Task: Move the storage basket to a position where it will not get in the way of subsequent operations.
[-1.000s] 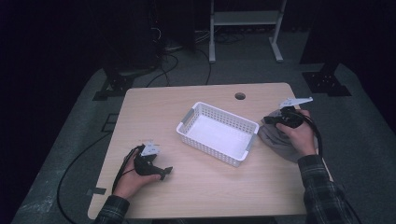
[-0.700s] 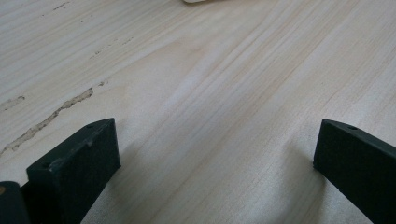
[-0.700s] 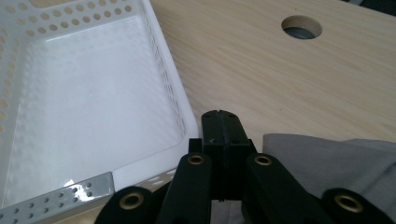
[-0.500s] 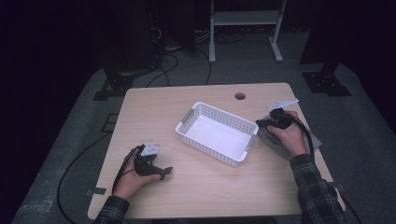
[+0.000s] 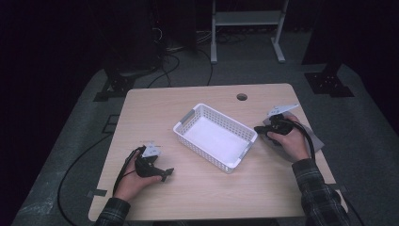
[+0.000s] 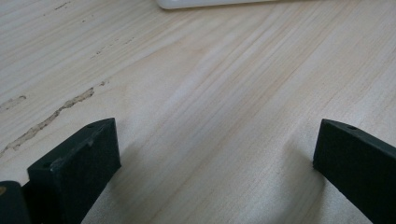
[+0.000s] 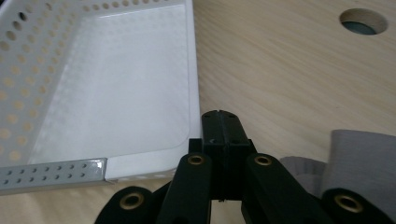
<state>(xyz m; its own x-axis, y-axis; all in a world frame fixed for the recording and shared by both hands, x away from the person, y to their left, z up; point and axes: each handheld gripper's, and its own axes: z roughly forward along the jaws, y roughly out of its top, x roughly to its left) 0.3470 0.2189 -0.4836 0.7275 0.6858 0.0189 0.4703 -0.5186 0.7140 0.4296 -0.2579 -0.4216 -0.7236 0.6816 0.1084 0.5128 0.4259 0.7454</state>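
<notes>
Left claw (image 5: 162,173) rests on bench (image 5: 197,197) near-left of basket (image 5: 215,136), jaws wide, nothing between; right claw (image 7: 219,123) jaws pressed together, empty, tip just off basket's right corner; grey cloth (image 7: 359,158) lies right beside and behind it, flat on bench; right hand (image 5: 287,139) far nearer; prob needs backing onto cloth.

The basket (image 7: 93,84) lies on the desk (image 7: 289,70) ahead and left of the right gripper's (image 7: 219,116) jaws; the cloth (image 7: 359,163) lies at their right, the hole (image 7: 363,21) far ahead.
</notes>
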